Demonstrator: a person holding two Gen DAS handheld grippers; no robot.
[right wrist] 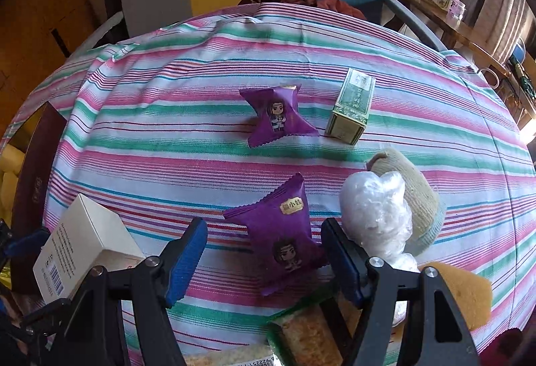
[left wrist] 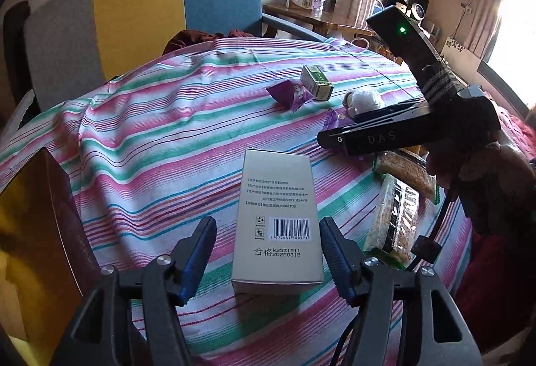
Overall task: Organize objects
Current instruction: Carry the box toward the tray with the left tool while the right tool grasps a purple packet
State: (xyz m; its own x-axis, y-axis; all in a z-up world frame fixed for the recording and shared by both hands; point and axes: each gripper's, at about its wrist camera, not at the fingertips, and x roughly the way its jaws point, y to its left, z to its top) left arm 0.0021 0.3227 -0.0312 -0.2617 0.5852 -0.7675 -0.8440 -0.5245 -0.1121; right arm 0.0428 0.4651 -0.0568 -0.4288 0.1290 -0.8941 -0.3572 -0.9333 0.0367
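A silver-grey carton [left wrist: 278, 225] with a barcode lies flat on the striped tablecloth [left wrist: 150, 138]. My left gripper [left wrist: 268, 255] straddles it, open, with a gap at the left pad. In the right wrist view the same carton [right wrist: 83, 242] shows at the left. A purple snack packet [right wrist: 281, 238] lies between the blue pads of my right gripper [right wrist: 264, 252], which is open, its left pad clear of the wrapper. Seen from the left wrist, the right gripper [left wrist: 335, 136] hangs over the table's right side. A second purple packet [right wrist: 278, 116] and a small green box [right wrist: 351, 108] lie farther back.
A wad of clear plastic [right wrist: 375, 208], a beige sock [right wrist: 412, 185] and a yellow sponge [right wrist: 462, 295] crowd the right. Wrapped rice-crisp bars [right wrist: 301, 332] lie near the front edge. A maroon box with gold lining [left wrist: 50, 232] stands at the left. A grey, yellow and blue chair [left wrist: 140, 14] stands behind.
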